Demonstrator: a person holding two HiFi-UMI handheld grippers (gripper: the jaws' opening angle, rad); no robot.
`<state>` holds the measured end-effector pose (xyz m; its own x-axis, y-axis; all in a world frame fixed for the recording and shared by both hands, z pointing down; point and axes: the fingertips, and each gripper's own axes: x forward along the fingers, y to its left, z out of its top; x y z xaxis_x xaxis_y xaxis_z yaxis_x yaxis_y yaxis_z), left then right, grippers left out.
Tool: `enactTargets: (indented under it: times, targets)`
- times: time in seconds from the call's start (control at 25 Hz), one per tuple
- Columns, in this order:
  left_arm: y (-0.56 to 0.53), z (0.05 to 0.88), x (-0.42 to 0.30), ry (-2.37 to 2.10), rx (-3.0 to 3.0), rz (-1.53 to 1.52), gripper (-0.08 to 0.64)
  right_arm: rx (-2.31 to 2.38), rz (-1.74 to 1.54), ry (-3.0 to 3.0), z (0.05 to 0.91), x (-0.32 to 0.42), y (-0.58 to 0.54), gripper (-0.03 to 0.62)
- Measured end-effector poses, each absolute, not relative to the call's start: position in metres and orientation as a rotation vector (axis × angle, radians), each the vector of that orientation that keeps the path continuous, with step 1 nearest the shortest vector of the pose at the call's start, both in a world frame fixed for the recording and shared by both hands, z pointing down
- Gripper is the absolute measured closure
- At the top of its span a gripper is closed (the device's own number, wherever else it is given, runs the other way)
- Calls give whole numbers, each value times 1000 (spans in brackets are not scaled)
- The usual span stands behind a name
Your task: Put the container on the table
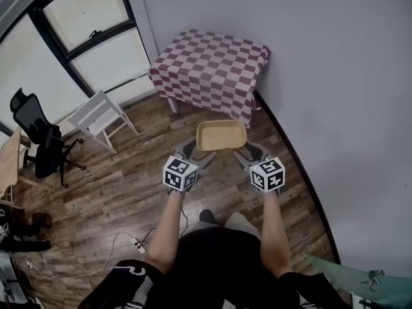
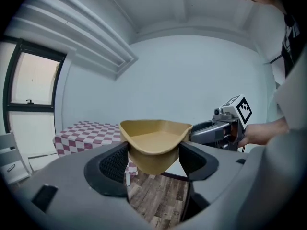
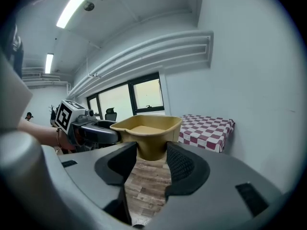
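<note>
Head view: left tool (image 1: 192,152) and right tool (image 1: 250,152) each pinch the container (image 1: 221,136) between them.

A checked cloth (image 1: 207,94) covered the table (image 1: 215,58), which stood on the wood floor (image 1: 129,185) near a white chair (image 1: 100,118).

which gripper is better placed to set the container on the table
Right, slightly: the right gripper looks nearer the table corner. But it and the left gripper each clamp one end of the container, so both must carry it.
</note>
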<state>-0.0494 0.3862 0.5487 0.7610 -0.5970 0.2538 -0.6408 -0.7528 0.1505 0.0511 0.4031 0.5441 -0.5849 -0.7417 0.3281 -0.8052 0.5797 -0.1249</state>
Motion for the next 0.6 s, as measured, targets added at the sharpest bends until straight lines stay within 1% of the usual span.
enactTargets:
  times: [0.32, 0.6]
  targets:
    - [395, 565, -56, -946, 2730, 311, 215, 1299, 433, -2548, 562, 45, 414, 380]
    - [378, 572, -60, -948, 2701, 294, 215, 1281, 447, -2549, 569, 40, 396, 380]
